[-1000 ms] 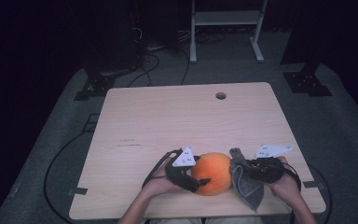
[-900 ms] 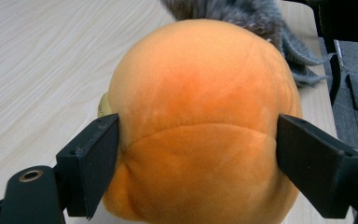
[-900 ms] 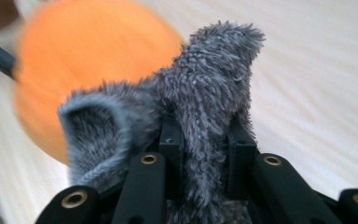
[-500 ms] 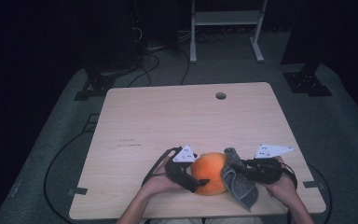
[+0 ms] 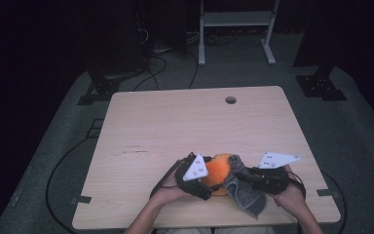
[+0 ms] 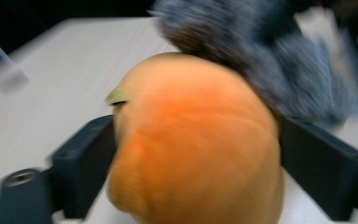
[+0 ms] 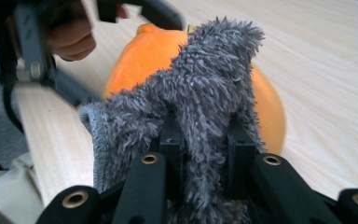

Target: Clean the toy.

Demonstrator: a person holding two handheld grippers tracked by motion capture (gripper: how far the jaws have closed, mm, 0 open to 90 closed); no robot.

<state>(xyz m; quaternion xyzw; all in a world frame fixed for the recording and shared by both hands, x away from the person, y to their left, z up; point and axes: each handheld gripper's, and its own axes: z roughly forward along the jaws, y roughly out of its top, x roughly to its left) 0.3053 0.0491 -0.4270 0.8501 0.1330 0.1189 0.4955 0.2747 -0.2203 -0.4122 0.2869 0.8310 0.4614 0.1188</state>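
Observation:
An orange fruit [image 5: 216,167] sits low on the wooden table [image 5: 185,122], near its front edge. My left gripper [image 5: 213,176] has it between the jaws, one pad on each side of the orange [image 6: 196,140]; these jaws have just been closing on it. My right gripper [image 5: 237,174] comes in from the right, shut on a grey fluffy cloth [image 5: 247,197]. In the right gripper view the cloth [image 7: 200,93] is pinched in the gripper [image 7: 205,135] and drapes against the orange [image 7: 135,70]. The same cloth [image 6: 279,60] lies over the fruit's far side in the left gripper view.
A round cable hole [image 5: 231,100] lies near the table's far edge. Behind the table stands a white metal frame [image 5: 236,19], with cables [image 5: 151,53] on the dark floor. Black stand feet [image 5: 321,85] flank the table.
My right gripper has carried the cloth a little left and up, so it now lies over the orange's right side. The left hand has stayed put.

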